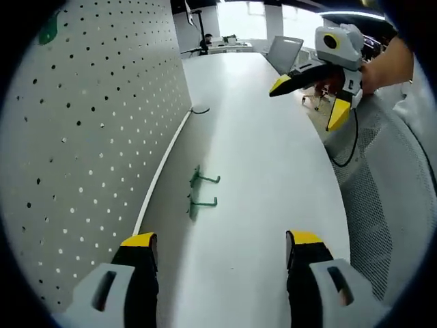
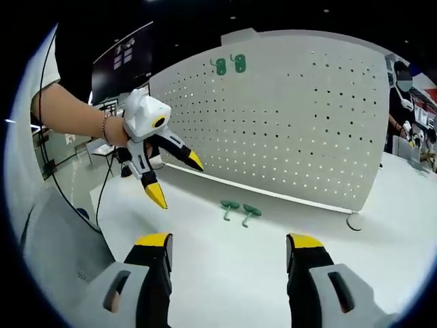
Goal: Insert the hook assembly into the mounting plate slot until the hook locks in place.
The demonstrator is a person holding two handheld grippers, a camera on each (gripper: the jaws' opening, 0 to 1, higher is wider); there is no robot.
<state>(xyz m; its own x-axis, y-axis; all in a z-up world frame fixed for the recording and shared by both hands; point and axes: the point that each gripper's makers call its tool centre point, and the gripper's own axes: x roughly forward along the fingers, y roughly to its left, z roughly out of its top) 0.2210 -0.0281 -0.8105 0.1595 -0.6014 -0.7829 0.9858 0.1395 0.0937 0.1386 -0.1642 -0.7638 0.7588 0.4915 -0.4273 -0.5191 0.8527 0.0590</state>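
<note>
In the left gripper view the left gripper [image 1: 220, 249] is held low over the white bench [image 1: 273, 178], jaws wide apart w/ nothing between them; two green hooks [image 1: 200, 191] are seen lying on the bench ahead, between the jaw lines, nearer the left jaw, close to the foot of the pegboard [image 1: 89, 137]. The right gripper [image 1: 311, 102] is seen far ahead, beyond the right jaw, raised off the bench, jaws apart, tips angled down; the left is posed alike in the right gripper view.

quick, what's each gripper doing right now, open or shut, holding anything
left gripper: open, holding nothing, held above the table.
right gripper: open, holding nothing, held above the table.
</note>
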